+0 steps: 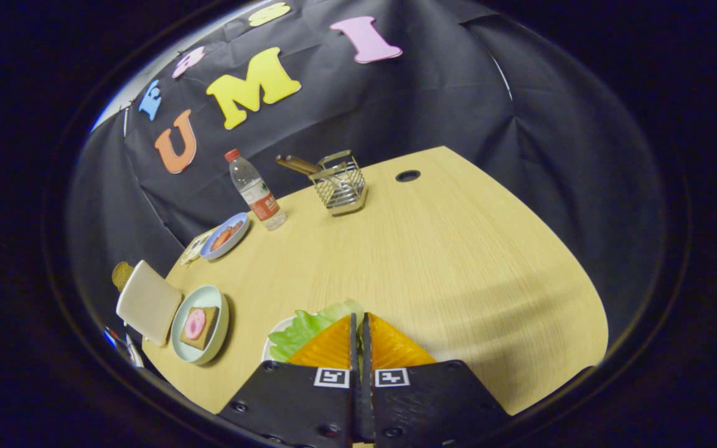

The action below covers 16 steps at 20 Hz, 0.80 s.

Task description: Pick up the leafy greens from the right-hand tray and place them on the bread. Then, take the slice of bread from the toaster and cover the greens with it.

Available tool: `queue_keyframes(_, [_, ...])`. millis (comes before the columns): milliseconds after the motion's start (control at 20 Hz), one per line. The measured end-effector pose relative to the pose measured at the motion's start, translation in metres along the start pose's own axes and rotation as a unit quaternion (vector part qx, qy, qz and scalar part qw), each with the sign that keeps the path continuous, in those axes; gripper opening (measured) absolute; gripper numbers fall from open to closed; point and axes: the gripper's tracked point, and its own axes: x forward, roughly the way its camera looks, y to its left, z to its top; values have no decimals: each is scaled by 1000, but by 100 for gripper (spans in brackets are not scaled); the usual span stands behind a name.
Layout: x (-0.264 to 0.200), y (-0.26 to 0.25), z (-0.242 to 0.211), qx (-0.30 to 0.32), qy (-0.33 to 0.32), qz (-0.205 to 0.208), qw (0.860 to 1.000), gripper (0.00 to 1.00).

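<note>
Two gripper (358, 323) fingers press together on the leafy greens (305, 328) above their tray (273, 339); a thin pinch may tear or slip before reaching the bread (200, 326)

Gripper (360, 323) closed over the greens (301, 330)

Fingers meet with a thin slit between them at lower centre, greens on a white tray (273, 339) beneath; plate (220, 333) with bread (200, 326) lower left, toaster (147, 302) beside it.
</note>
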Motion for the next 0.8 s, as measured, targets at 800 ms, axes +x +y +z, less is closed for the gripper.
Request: queue_keyframes(800, [-53,44,41,-24,-41,-21,999,0])
